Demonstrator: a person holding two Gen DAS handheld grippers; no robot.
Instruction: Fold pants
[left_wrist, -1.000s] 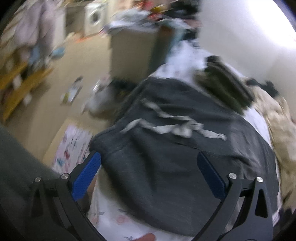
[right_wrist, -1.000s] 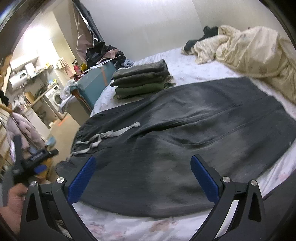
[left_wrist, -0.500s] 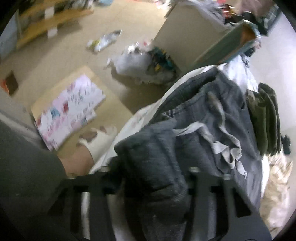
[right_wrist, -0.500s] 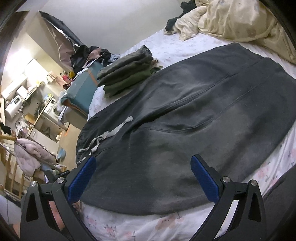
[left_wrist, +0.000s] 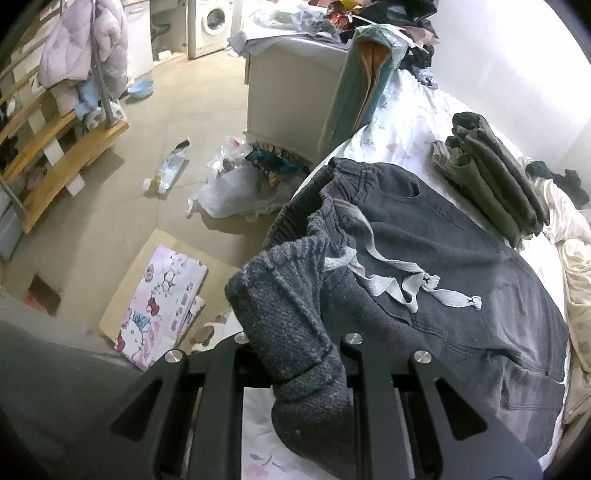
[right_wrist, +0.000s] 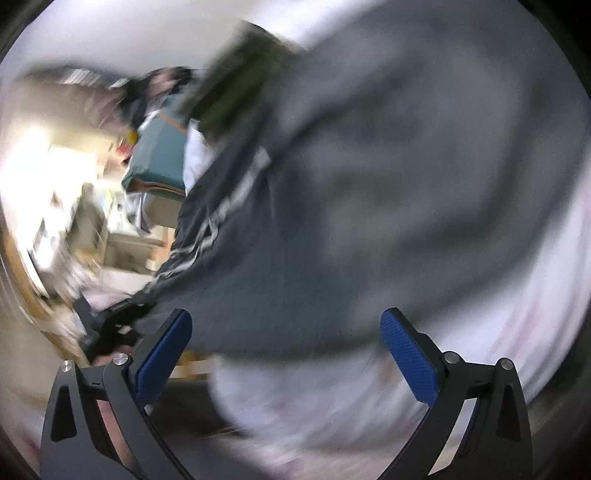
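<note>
The grey sweatpants (left_wrist: 443, 266) lie spread on the bed (left_wrist: 399, 136). The left gripper (left_wrist: 295, 354) is closing on the bunched waistband corner; the right gripper (right_wrist: 284, 350) hangs wide open and empty, seemingly near the lower edge in its blurred view. The first fold is starting; next, the right must pinch that edge.

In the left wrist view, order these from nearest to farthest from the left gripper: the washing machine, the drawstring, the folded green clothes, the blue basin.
1. Drawstring, just ahead of the left gripper, on the grey pants.
2. Folded green clothes, right, further up the bed.
3. Blue basin, on the floor, upper left.
4. Washing machine, top, against the back wall.
</note>
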